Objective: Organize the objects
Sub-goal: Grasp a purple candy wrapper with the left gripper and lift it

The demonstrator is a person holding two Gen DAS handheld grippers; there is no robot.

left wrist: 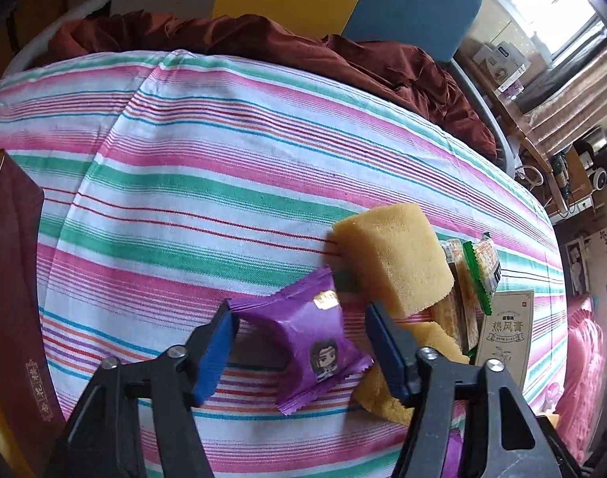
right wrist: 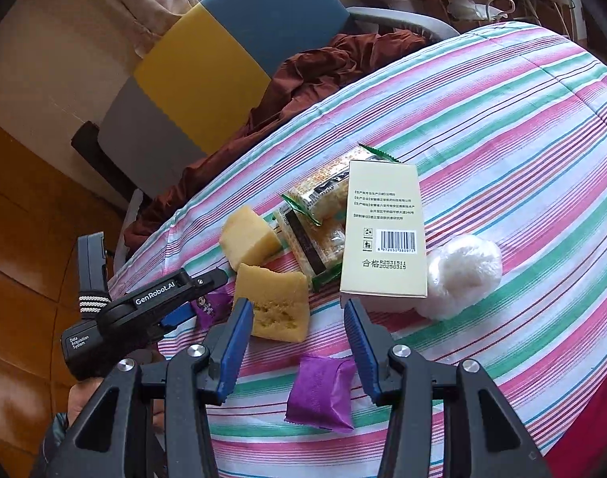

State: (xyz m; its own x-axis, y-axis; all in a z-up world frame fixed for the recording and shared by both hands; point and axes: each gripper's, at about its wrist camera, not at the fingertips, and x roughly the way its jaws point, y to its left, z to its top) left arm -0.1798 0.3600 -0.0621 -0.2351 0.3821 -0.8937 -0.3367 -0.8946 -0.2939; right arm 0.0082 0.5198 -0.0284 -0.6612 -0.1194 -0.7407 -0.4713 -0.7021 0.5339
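Observation:
A purple snack packet [left wrist: 307,338] with a cartoon face sits tilted between the blue pads of my left gripper [left wrist: 299,314]. Both pads touch its crimped ends, so the gripper is shut on it. From the right wrist view the left gripper [right wrist: 207,298] reaches in from the left, with purple wrapper showing at its tips. My right gripper [right wrist: 297,310] is open above the striped cloth. A second purple packet [right wrist: 323,394] lies flat on the cloth between its jaws, free of the pads.
Two yellow sponge blocks [right wrist: 249,241] [right wrist: 275,306], green biscuit packets [right wrist: 319,215], a cream box [right wrist: 383,231] and a white plastic wad [right wrist: 462,275] crowd the striped tablecloth [right wrist: 522,139]. A dark red box [left wrist: 12,279] stands at the left edge. A chair with maroon fabric [left wrist: 263,36] is behind.

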